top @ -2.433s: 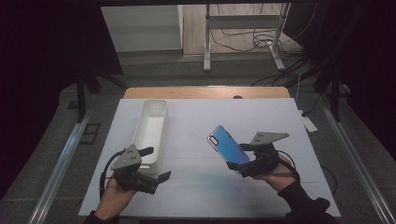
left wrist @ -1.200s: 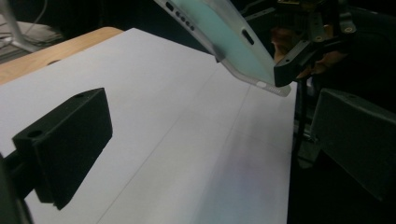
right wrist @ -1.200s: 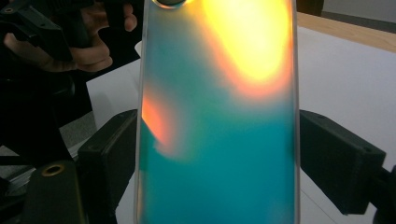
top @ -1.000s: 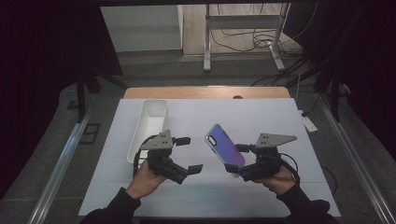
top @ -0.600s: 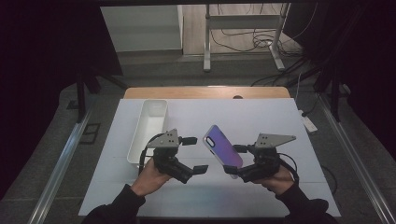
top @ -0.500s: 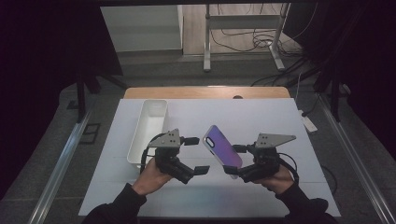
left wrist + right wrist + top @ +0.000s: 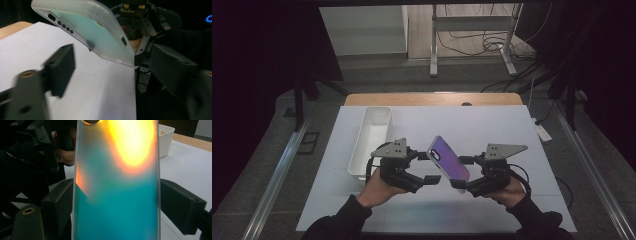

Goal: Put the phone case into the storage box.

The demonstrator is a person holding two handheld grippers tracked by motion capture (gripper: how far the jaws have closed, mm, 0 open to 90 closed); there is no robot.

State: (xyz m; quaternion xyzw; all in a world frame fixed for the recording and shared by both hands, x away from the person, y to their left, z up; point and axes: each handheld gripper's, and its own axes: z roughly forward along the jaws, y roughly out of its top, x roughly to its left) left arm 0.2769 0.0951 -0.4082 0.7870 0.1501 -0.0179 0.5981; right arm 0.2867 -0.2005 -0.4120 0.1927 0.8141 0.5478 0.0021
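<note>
A phone case (image 7: 447, 157) with a purple-sheened back is held tilted above the white table sheet, near the middle. My right gripper (image 7: 462, 173) is shut on its lower end. In the right gripper view the case (image 7: 117, 182) glows teal and orange, and both black jaws press on its sides. My left gripper (image 7: 430, 167) stands open just left of the case, with its jaws astride the case's near edge. In the left gripper view the frosted case (image 7: 95, 32) hangs above and between the spread jaws of my left gripper (image 7: 117, 70); contact cannot be told.
A long white bin (image 7: 372, 140) lies on the left part of the sheet, just behind my left hand. The wooden table edge (image 7: 432, 98) runs along the back. Dark floor, metal rails and cables surround the table.
My left gripper has travelled right from beside the bin's near end up to the case. The right gripper has brought the case slightly left and lower.
</note>
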